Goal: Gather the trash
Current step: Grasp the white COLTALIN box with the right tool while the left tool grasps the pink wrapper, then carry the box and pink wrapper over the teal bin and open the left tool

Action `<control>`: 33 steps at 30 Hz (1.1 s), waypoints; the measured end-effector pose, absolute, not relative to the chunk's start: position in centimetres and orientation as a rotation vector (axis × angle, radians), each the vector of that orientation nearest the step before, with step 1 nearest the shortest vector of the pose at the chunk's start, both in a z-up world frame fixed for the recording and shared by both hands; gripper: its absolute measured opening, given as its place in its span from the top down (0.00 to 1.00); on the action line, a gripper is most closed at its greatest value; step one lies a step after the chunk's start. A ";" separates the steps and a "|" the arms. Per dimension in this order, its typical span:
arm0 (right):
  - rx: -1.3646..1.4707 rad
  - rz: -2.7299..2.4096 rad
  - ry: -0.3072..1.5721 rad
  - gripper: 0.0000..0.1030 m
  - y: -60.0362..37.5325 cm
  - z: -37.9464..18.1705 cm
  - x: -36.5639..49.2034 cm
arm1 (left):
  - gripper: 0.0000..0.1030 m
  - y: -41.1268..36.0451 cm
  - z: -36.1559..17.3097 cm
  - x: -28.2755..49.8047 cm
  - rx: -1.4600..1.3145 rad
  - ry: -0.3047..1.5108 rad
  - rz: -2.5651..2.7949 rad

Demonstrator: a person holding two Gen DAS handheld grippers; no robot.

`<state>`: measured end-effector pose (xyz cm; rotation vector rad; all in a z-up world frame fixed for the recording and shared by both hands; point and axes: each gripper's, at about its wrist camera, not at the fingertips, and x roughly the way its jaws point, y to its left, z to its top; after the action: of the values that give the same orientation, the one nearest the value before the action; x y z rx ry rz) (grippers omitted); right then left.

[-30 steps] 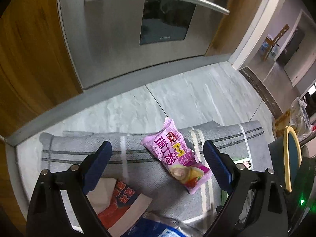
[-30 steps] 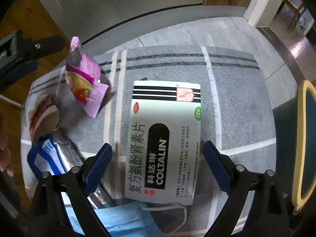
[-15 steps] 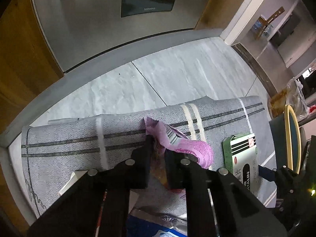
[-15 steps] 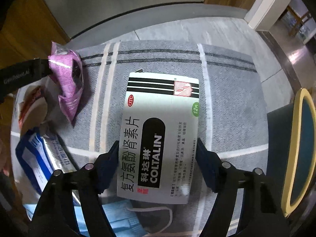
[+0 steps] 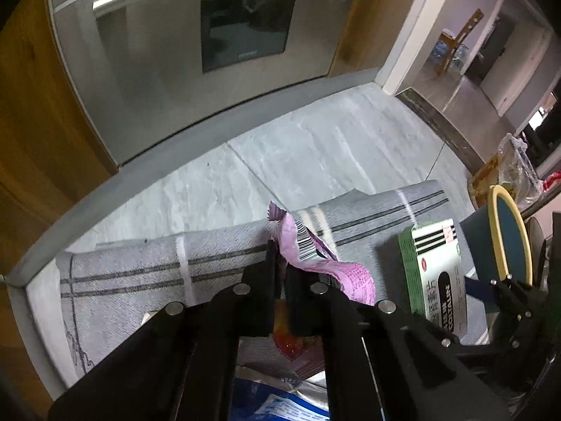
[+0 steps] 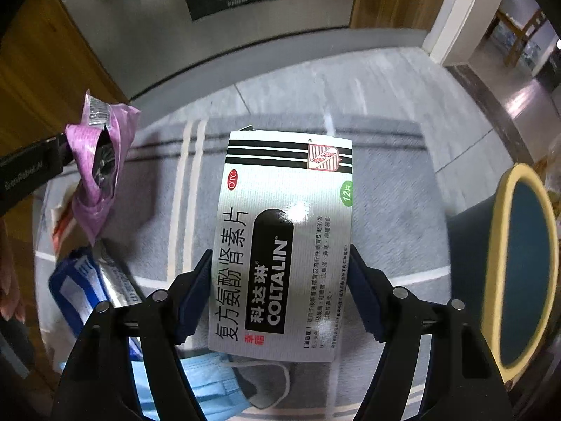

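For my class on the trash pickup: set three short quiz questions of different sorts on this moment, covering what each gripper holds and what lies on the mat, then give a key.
1. True or false: the left gripper is shut on the pink snack wrapper.
2. Multiple choice: the right gripper clamps which thing? A) blue face mask B) white medicine box C) blue-and-silver packet
3. Short answer: which container stands at the right edge of the grey striped mat?

Key
1. True; the wrapper hangs off the mat.
2. B; both pads press on the sides of the white medicine box, while the blue face mask and the blue-and-silver packet lie on the mat.
3. The dark bin with a yellow rim.
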<state>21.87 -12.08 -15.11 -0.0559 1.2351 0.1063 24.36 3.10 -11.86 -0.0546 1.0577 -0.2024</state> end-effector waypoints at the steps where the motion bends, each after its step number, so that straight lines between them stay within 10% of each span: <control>1: -0.056 0.104 1.218 0.29 -12.3 -14.6 21.8 | 0.96 2.9 -11.4 24.2 -0.043 1.045 -0.206; 22: 0.085 -0.137 0.860 0.29 -25.8 1.7 12.2 | 0.96 -6.4 -3.0 18.3 0.038 0.851 -0.371; 33: 0.132 -0.210 0.896 0.29 -35.6 0.0 10.2 | 0.96 -15.2 -2.7 14.2 0.121 0.819 -0.600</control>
<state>10.23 -35.55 0.03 0.1324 0.8964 -0.2103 14.17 -15.17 -2.72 0.1213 0.8185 -0.6002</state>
